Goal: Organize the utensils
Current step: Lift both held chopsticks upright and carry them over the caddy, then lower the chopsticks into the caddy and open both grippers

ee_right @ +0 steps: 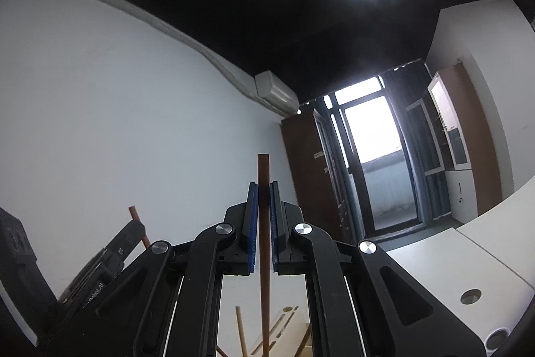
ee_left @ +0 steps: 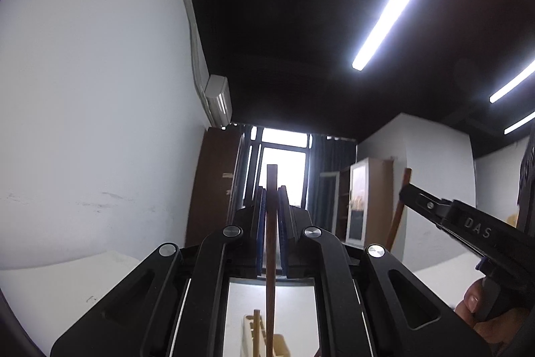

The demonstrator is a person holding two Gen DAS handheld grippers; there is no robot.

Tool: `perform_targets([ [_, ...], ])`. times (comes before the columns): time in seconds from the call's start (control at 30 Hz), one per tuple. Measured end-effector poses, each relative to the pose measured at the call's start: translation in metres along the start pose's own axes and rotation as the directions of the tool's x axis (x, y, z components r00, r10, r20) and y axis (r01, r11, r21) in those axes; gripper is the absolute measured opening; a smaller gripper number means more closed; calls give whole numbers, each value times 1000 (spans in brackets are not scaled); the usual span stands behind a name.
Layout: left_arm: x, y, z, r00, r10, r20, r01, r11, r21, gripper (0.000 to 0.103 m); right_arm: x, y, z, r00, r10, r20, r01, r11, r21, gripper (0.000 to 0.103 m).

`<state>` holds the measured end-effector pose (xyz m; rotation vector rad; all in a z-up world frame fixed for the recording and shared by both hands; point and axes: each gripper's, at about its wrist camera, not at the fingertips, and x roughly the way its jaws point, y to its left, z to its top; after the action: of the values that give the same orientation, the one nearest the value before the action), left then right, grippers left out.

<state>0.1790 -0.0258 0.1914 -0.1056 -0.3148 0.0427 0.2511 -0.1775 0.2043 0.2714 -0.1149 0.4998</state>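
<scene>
Chopsticks stand upright in both grippers. The left gripper (ee_left: 271, 189) is clenched on a brown chopstick (ee_left: 271, 240) that rises past its blue pads (ee_left: 260, 223) toward the window (ee_left: 284, 163). The right gripper (ee_right: 263, 186) grasps a second stick (ee_right: 263, 223) the same way. Below each, a pale wooden holder (ee_right: 284, 333) sits on the white table (ee_right: 451, 263), with a lighter stick (ee_right: 241, 330) leaning in it. A thumb (ee_left: 471, 300) shows on the right handle in the left view.
</scene>
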Motion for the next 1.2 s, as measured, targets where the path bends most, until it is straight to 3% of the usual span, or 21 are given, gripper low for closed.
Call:
perform_targets([
  [0.3,27,8,-18,990,-23,-142,23,1000,1,6,16,2,-19,992,-7,-123,3,1000,-30,7],
  [0.53,34,14,-28,971,-25,-238,29,1000,10,6,24,1,-31,982,-3,-191,-8,998,-57,7],
  [1.2,37,29,-52,929,-65,-364,88,995,45,6,29,2,-48,956,-26,-291,-3,995,-98,7],
])
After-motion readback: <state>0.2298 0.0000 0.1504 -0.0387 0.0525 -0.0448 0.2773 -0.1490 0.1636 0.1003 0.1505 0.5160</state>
